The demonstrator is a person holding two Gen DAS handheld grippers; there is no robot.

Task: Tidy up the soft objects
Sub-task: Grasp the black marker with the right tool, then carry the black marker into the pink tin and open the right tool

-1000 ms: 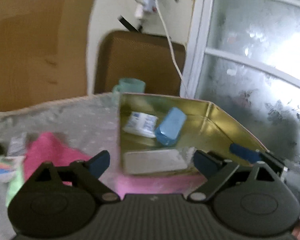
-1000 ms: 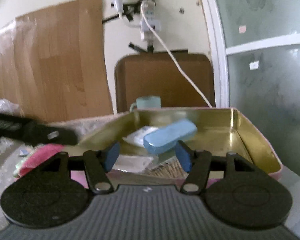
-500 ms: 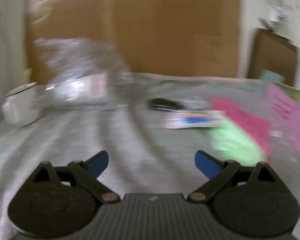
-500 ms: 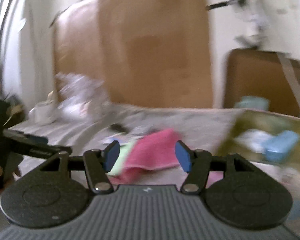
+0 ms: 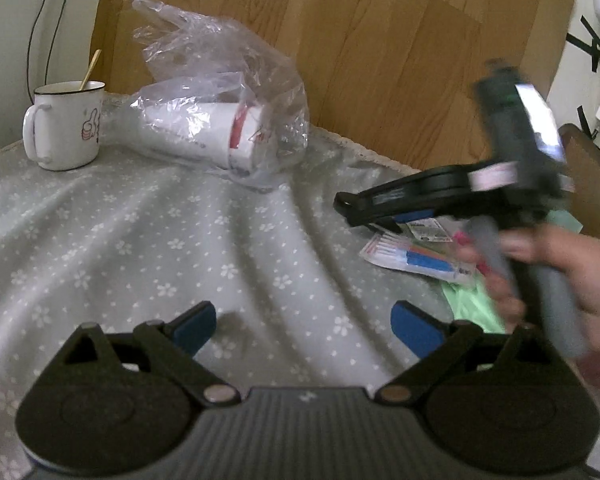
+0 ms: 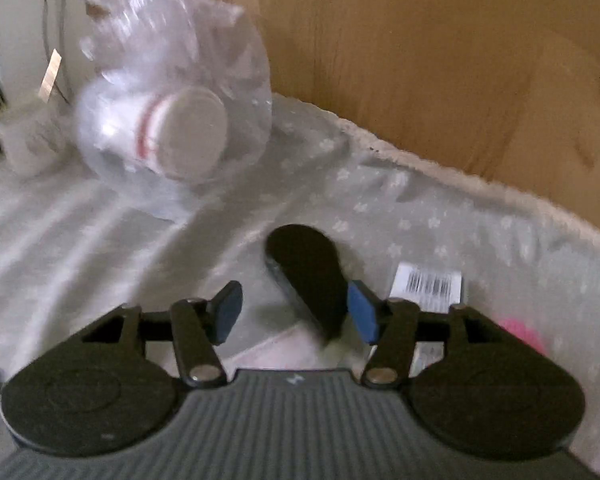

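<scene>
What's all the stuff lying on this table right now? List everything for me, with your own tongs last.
Tablecloth: one, grey-green with white flowers, covering the table.
Mug: one, white enamel with a stick in it, far left.
Plastic bag: one, clear, holding a white container with red markings, beside the mug.
Black oval object: one, lying ahead of the right tongs; what it is cannot be told.
Barcode label: one, white, right of the black object.
Colourful packet: one, white with coloured print, under the right tongs.
Green cloth: one, near the packet.
Pink cloth: one, only an edge shows.
Wooden board: one, brown, behind the table.
Left tongs: open, empty.
Right tongs: open, empty.
</scene>
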